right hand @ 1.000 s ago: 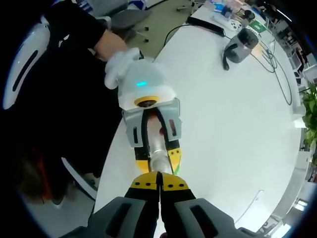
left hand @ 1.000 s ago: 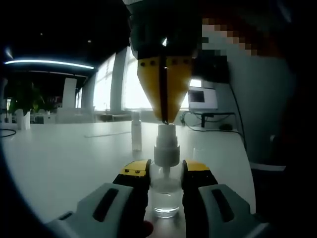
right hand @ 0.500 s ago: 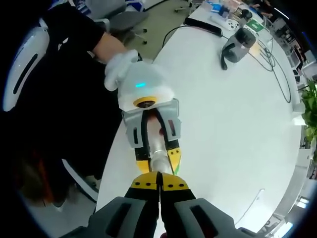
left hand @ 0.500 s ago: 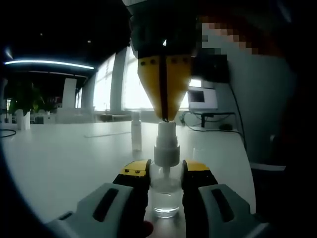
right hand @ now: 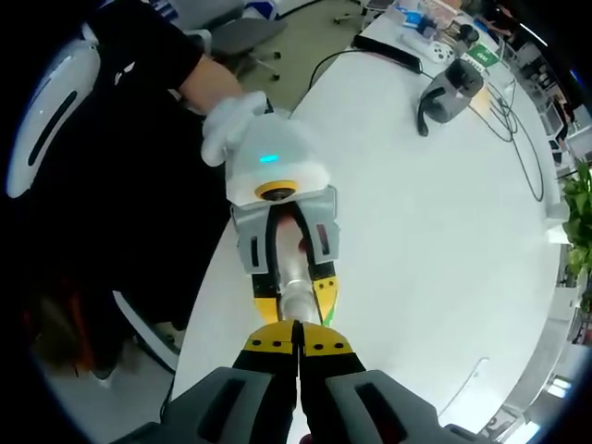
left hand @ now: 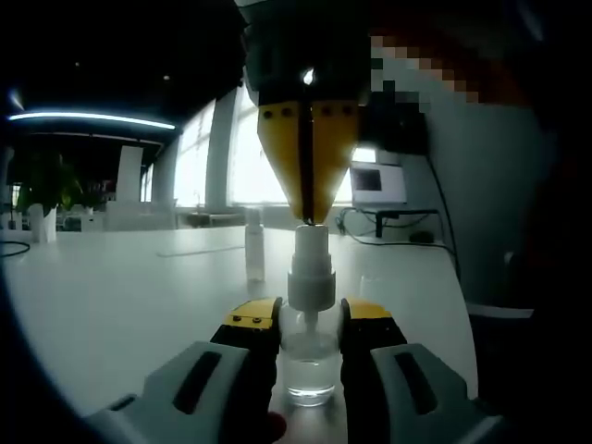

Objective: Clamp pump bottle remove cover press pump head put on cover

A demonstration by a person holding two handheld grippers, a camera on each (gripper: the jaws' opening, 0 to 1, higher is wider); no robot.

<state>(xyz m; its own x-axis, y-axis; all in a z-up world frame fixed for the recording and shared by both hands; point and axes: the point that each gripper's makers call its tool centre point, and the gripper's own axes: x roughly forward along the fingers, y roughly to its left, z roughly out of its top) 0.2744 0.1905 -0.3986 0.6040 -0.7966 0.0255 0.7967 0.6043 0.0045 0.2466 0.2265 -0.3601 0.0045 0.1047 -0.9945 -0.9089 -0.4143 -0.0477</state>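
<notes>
A small clear pump bottle (left hand: 310,365) with a white pump head (left hand: 311,277) stands on the white table (left hand: 129,296). My left gripper (left hand: 310,316) is shut on the bottle's neck, one yellow-tipped jaw on each side. My right gripper (left hand: 307,220) comes straight down from above, shut, its yellow tip resting on top of the pump head. In the right gripper view the shut right gripper (right hand: 298,326) points down at the left gripper (right hand: 296,303), held by a gloved hand (right hand: 227,125). A slim clear cover (left hand: 254,245) stands upright on the table beyond, to the left.
A monitor (left hand: 377,183) and cables (left hand: 398,239) sit at the table's far right edge. In the right gripper view a grey device (right hand: 450,91) with a black cable (right hand: 518,139) lies on the table (right hand: 416,240) farther off. The person's dark sleeve (right hand: 139,74) is at the left.
The right gripper's tip and the pump head under it have risen very slightly. The left gripper and bottle have stayed still; the right gripper view has shifted a little.
</notes>
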